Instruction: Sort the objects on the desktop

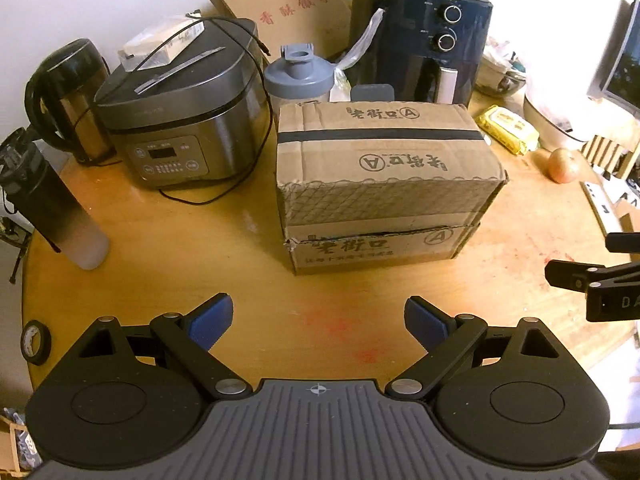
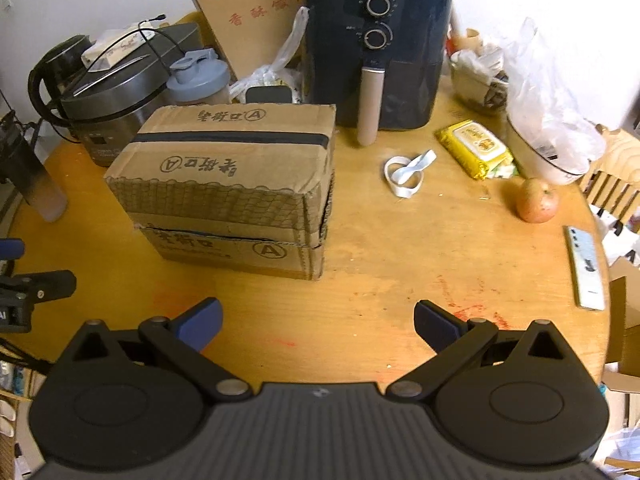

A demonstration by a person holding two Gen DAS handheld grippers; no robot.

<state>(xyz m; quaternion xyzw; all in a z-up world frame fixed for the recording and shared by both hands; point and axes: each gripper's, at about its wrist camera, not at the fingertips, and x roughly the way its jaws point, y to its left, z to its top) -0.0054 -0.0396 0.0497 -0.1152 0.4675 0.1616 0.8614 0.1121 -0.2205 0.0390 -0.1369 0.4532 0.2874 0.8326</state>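
Cardboard: the cardboard box (image 1: 384, 184) is sitting mid-table on the wooden table (image 1: 168, 264), its long axis running left to right, its taped top facing up and a short end facing right.
Left gripper: I am holding my left gripper (image 1: 319, 320) low over the near table edge with the jaws spread wide and nothing between them.
Right gripper: I am keeping my right gripper (image 2: 318, 322) equally wide and empty, pointing at bare wood just right of the box.
Far left: the rice cooker (image 1: 184, 120) is standing beside the box, the kettle (image 1: 68, 96) further left.
Far middle: the air fryer (image 2: 376, 52) is rising behind the box, handle facing me.
Right side: the yellow wipes pack (image 2: 476, 148) is lying diagonally, near the white strap (image 2: 408, 174) and the apple (image 2: 536, 200).
Right edge: the remote (image 2: 585, 268) is lying lengthwise, near to far.
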